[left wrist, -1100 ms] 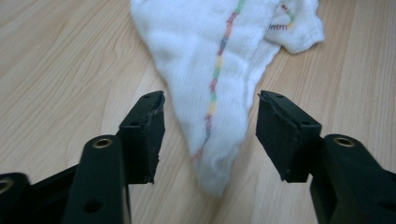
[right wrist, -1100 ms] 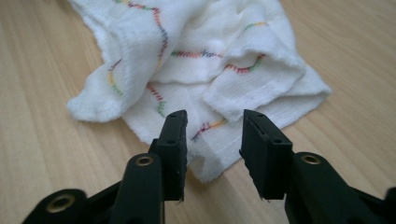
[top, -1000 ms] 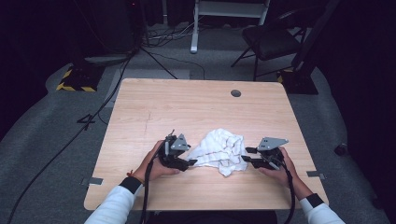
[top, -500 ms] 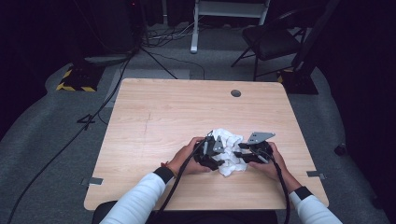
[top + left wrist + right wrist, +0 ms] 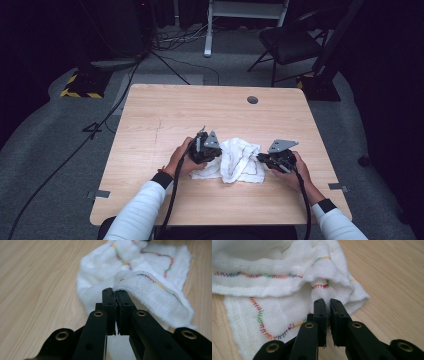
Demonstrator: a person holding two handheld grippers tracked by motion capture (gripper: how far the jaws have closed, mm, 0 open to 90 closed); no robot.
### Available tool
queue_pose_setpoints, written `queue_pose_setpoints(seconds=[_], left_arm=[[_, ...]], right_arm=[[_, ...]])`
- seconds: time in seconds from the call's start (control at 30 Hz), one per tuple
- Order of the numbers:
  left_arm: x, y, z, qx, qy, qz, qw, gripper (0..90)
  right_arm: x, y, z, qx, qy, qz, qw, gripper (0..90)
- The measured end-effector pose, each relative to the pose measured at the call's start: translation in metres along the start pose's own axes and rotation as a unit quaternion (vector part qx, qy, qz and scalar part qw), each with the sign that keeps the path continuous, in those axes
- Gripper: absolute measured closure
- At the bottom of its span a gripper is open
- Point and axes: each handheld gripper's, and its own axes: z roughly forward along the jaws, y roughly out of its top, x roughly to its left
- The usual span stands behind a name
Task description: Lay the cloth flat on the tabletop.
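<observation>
Wooden table (image 5: pixel 150 130) centre frame: left gripper (image 5: pixel 216 152) and right gripper (image 5: pixel 261 158) have just closed, each pinching the white stitched cloth's (image 5: pixel 240 160) edge; spreading looks next.

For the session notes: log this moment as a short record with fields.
surface: wooden table
item: white cloth with multicoloured stitching, crumpled near the table's front edge
left gripper: fingers have just closed, pinching a folded edge of the cloth
right gripper: fingers have just closed, pinching a bunched edge of the cloth
layout: one gripper at each side of the cloth
background: chair on the floor beyond the table
</observation>
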Motion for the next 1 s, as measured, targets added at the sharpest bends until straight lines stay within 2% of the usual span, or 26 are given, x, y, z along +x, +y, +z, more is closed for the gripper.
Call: queue_pose_setpoints(seconds=[0.13,0.3,0.37,0.43,0.53,0.67,0.73,0.8,0.93,1.0], left_arm=[[0.015,-0.017,-0.008,0.004,0.011,-0.032,0.9994,86.7],[0.028,-0.041,-0.013,0.032,0.021,-0.057,0.9977,83.0],[0.029,-0.048,-0.017,0.027,0.019,-0.069,0.9971,76.0],[0.026,-0.051,-0.021,0.019,0.015,-0.071,0.9972,68.1],[0.011,-0.047,-0.028,-0.006,0.012,-0.055,0.9984,47.6],[-0.014,-0.034,-0.031,-0.034,-0.009,-0.019,0.9992,31.5],[-0.025,-0.028,-0.029,-0.04,-0.021,0.002,0.999,29.2],[-0.036,-0.024,-0.024,-0.041,-0.038,0.018,0.9983,28.6],[-0.049,-0.016,-0.007,-0.021,-0.064,0.04,0.997,27.7],[-0.054,-0.015,0.001,-0.003,-0.067,0.047,0.9967,26.7]], right_arm=[[-0.006,-0.002,-0.007,-0.007,-0.013,0.005,0.9999,84.5],[-0.01,-0.005,-0.008,-0.004,-0.018,0.008,0.9998,84.5],[-0.01,-0.005,-0.008,-0.002,-0.017,0.01,0.9998,84.5],[-0.01,-0.006,-0.007,-0.001,-0.016,0.009,0.9998,84.4],[-0.009,-0.006,-0.006,0.0,-0.015,0.007,0.9999,84.0],[-0.009,-0.007,-0.007,0.0,-0.016,0.008,0.9998,80.8],[-0.009,-0.007,-0.007,-0.001,-0.021,0.011,0.9997,77.8],[-0.01,-0.008,-0.008,-0.005,-0.024,0.011,0.9996,70.5],[-0.013,-0.01,-0.012,-0.013,-0.026,0.023,0.9993,61.5],[-0.014,-0.01,-0.014,-0.019,-0.023,0.031,0.9991,58.5]])
